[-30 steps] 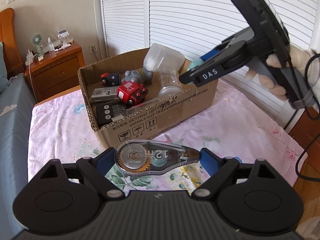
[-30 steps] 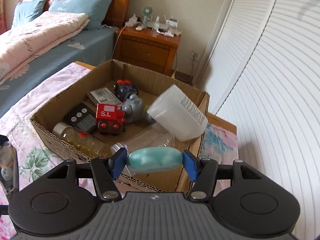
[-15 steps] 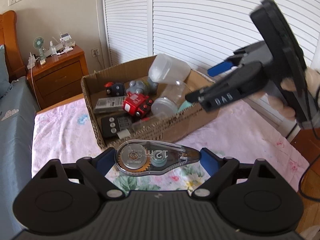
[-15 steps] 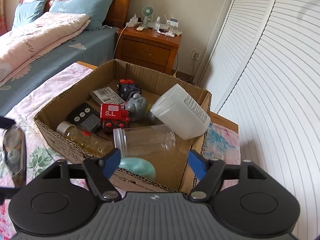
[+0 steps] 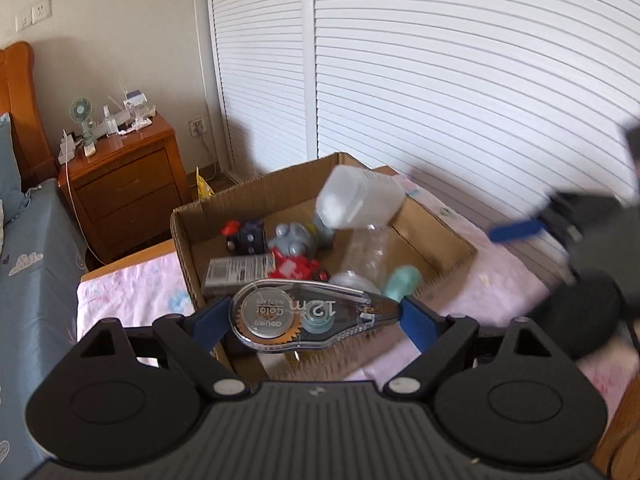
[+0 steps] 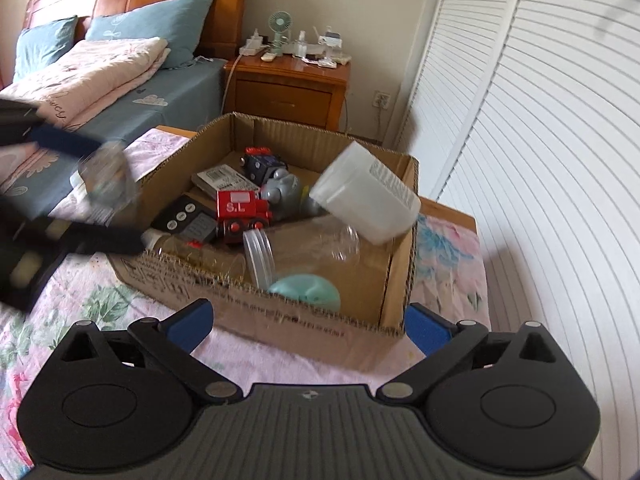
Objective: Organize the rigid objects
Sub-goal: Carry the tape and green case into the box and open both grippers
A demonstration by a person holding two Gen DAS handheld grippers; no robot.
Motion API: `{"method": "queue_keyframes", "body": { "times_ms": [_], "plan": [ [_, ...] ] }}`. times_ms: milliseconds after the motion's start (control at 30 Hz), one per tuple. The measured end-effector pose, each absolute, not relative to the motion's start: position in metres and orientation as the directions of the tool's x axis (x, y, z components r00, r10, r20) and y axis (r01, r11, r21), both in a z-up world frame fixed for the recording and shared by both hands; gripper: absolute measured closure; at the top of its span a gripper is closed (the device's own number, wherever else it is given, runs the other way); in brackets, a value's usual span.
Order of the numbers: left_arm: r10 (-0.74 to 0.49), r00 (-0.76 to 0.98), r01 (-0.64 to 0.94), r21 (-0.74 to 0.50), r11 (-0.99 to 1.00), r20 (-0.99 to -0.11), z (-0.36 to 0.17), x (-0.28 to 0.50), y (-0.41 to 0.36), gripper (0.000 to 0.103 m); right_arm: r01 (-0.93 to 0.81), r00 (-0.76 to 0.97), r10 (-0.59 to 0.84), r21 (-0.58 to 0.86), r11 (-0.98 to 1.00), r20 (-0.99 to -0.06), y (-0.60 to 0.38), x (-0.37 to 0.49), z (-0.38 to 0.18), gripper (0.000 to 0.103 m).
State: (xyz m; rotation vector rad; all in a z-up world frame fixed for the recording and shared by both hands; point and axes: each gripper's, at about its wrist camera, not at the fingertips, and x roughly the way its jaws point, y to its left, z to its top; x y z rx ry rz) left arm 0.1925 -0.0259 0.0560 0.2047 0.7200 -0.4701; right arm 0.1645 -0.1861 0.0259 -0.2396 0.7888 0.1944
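At lower centre, the right gripper is opening, empty; the teal egg it held a second ago now lies in the cardboard box. The left gripper still clamps the correction tape (above the box's near wall), over a floral sheet beside louvred doors.

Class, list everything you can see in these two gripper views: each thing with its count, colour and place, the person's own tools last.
Cardboard box: one, brown, on the flowered cloth.
Mint oval piece: one, in the box's near corner.
Clear jar: one, lying in the box.
White tub: one, tilted against the box's right wall.
Toy train: one, red, mid-box.
Correction tape: one, clear, held.
Nightstand: one, wooden, behind.
Left gripper: clamping the tape.
Right gripper: jaws opening, nothing between.
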Motion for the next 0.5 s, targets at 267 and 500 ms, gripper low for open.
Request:
{"method": "queue_keyframes", "body": {
  "times_ms": [267, 500],
  "plan": [
    [-0.280, 0.637, 0.432, 0.031, 0.901, -0.718, 0.044, 0.270, -0.044, 0.014, -0.231, 0.717, 0.090, -0.114, 0.966, -0.692, -0.179, 0.137, 0.033, 0.000],
    [-0.202, 0.601, 0.355, 0.032, 0.934, -0.774, 0.019, 0.311, -0.042, 0.013, -0.215, 0.728, 0.095, -0.094, 0.972, -0.679, -0.177, 0.131, 0.040, 0.000]
  ]
}}
